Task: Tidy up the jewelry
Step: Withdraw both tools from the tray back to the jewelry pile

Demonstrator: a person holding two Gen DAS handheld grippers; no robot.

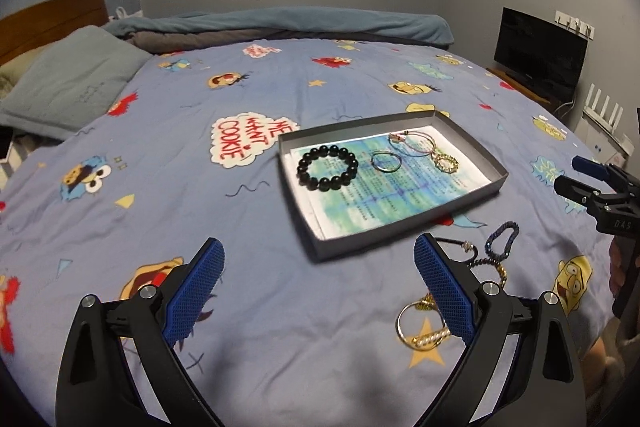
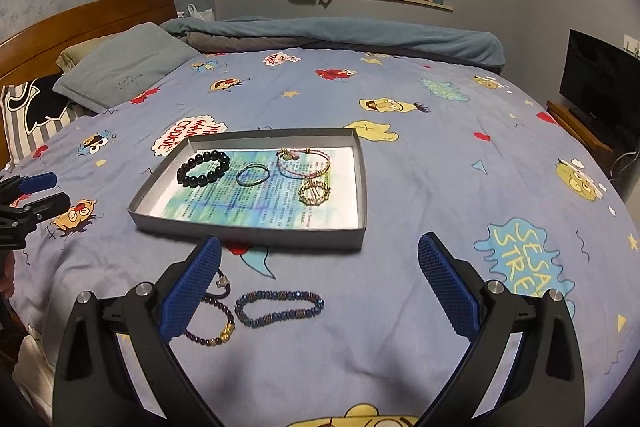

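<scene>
A shallow grey tray [image 1: 404,229] [image 2: 248,233] lies on the bed. In it are a black bead bracelet [image 1: 327,167] [image 2: 203,169], a thin silver ring bangle [image 1: 386,161] [image 2: 252,175], a pink cord bracelet [image 1: 416,143] [image 2: 304,163] and a gold bracelet [image 1: 445,162] [image 2: 315,193]. Loose on the sheet in front of the tray are a blue bead bracelet [image 2: 279,308] [image 1: 502,241], a purple and gold bead bracelet [image 2: 212,327] and a gold hoop [image 1: 420,325]. My left gripper [image 1: 318,285] is open and empty above the sheet. My right gripper [image 2: 320,285] is open and empty, the blue bracelet between its fingers.
The bed has a blue cartoon-print sheet [image 1: 280,307]. A pillow [image 1: 68,79] and a folded blanket [image 1: 280,23] lie at the far side. A TV [image 1: 540,55] stands to the right. A wooden headboard [image 2: 80,23] is on the left.
</scene>
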